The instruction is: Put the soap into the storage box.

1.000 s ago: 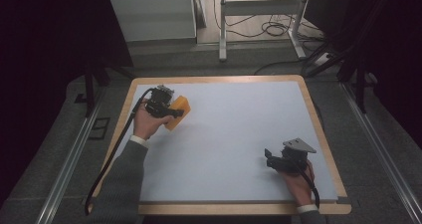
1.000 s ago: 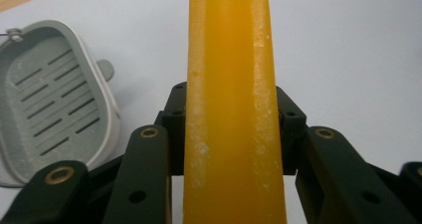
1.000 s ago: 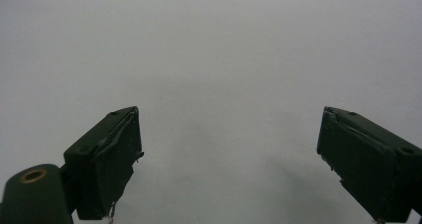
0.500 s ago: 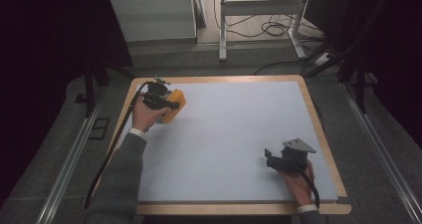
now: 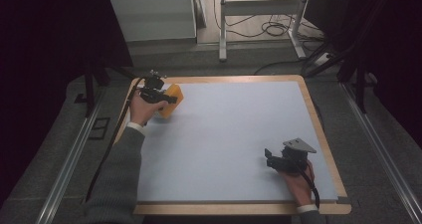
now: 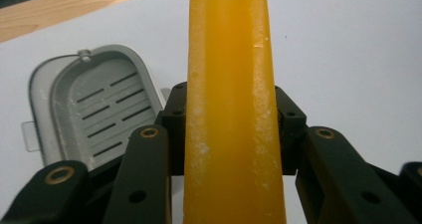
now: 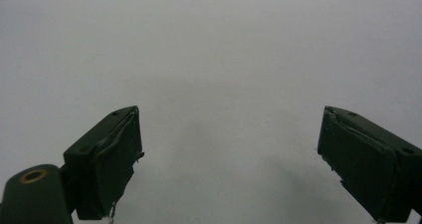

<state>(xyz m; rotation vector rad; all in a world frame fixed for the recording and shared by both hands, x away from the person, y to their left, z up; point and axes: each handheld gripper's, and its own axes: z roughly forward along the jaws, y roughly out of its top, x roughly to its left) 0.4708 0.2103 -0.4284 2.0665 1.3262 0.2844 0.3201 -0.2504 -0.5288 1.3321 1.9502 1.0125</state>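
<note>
The left gripper (image 5: 166, 100) is clamping an orange bar (image 6: 231, 114) between its pads, the bar standing up straight between the two black jaws in the left gripper view and running past the top of that picture. In the high view the bar (image 5: 170, 100) is showing as an orange block at the gripper's tip, held over the far left corner of the table (image 5: 224, 134). Just behind and beside the bar, a grey slotted tray (image 6: 94, 109) with rounded corners is lying on the white tabletop, close to the wooden edge (image 6: 64, 7). The left hand (image 5: 142, 109) is wrapping the gripper's body, its grey sleeve (image 5: 117, 184) running in from the bottom. The right gripper (image 5: 271, 159) is resting well apart, near the table's near right corner, its jaws standing wide with nothing between them, just the bare white surface (image 7: 224, 59).
</note>
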